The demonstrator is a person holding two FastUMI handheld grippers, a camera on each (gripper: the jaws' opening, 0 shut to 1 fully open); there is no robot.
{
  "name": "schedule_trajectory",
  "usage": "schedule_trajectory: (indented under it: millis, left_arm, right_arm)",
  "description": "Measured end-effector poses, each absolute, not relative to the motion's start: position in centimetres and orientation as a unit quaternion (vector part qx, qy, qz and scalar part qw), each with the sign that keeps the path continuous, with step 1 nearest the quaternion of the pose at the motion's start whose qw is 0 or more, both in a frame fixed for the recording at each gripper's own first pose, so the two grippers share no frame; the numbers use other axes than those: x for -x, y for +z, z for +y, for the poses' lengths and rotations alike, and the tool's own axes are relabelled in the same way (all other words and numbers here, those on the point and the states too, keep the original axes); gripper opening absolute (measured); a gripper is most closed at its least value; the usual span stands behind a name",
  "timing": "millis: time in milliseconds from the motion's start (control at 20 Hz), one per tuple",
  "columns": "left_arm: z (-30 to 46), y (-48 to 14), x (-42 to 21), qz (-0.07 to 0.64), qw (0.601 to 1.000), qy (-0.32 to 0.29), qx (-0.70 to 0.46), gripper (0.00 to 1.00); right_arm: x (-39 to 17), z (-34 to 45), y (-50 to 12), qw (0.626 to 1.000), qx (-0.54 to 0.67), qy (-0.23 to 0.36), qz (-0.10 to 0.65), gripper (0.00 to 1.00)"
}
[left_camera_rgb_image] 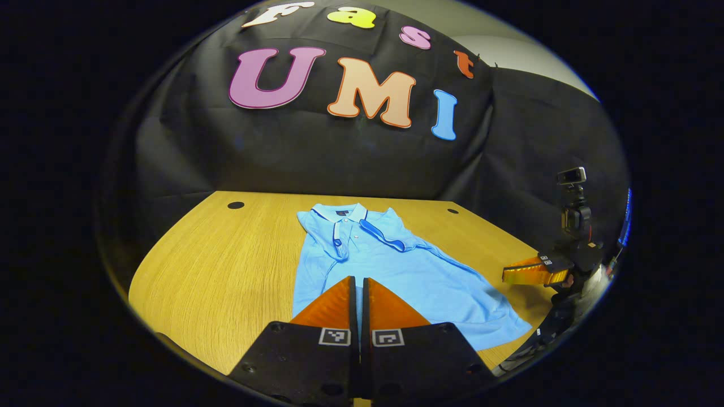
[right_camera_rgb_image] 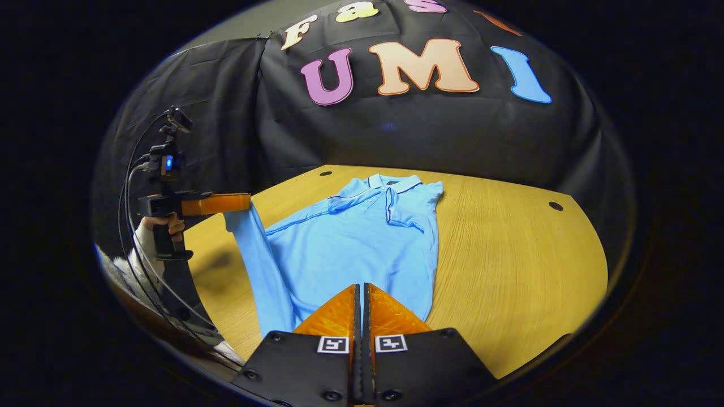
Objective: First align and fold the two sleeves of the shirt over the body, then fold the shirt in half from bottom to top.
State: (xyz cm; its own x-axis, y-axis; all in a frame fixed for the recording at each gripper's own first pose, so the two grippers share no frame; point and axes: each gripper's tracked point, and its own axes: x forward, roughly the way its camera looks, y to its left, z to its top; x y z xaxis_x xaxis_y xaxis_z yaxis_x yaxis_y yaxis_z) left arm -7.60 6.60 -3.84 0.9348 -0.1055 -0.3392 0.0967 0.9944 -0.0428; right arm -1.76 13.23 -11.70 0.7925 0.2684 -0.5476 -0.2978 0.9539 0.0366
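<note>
A light blue polo shirt (left_camera_rgb_image: 396, 265) (right_camera_rgb_image: 350, 243) lies collar-far on the wooden table (left_camera_rgb_image: 226, 260) (right_camera_rgb_image: 509, 254), both short sleeves folded in over its chest. My left gripper (left_camera_rgb_image: 359, 281) is shut on the shirt's near hem. In the right gripper view the left gripper (right_camera_rgb_image: 248, 202) holds that corner lifted, and the fabric hangs from its tip. My right gripper (right_camera_rgb_image: 362, 287) is shut at the other end of the hem, with cloth reaching up to its fingers. In the left gripper view the right gripper (left_camera_rgb_image: 504, 275) meets the shirt's right edge.
A hand (right_camera_rgb_image: 164, 223) with cables trailing below it holds the left gripper at the table's left side. Round cable holes (left_camera_rgb_image: 236, 205) (right_camera_rgb_image: 555, 206) sit near the table's far corners. Bare wood lies on both sides of the shirt. The black booth wall stands behind.
</note>
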Motion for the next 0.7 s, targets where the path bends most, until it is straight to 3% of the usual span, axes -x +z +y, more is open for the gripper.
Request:
schedule_trajectory:
  millis: [100,250,700]
  left_arm:
    - [6.7,-3.9,7.8,0.171,0.984,-0.053,0.011,0.00]
    - [6.7,-3.6,8.1,0.167,0.984,-0.054,0.009,0.00]
    - [6.5,-3.4,9.1,0.162,0.985,-0.055,0.008,0.00]
  right_arm:
    - [3.2,14.2,-12.0,0.943,-0.001,0.165,0.288,0.06]
    - [5.2,14.4,-12.9,0.942,0.019,0.175,0.286,1.00]
    - [7.7,14.5,-17.2,0.927,0.064,0.173,0.326,0.98]
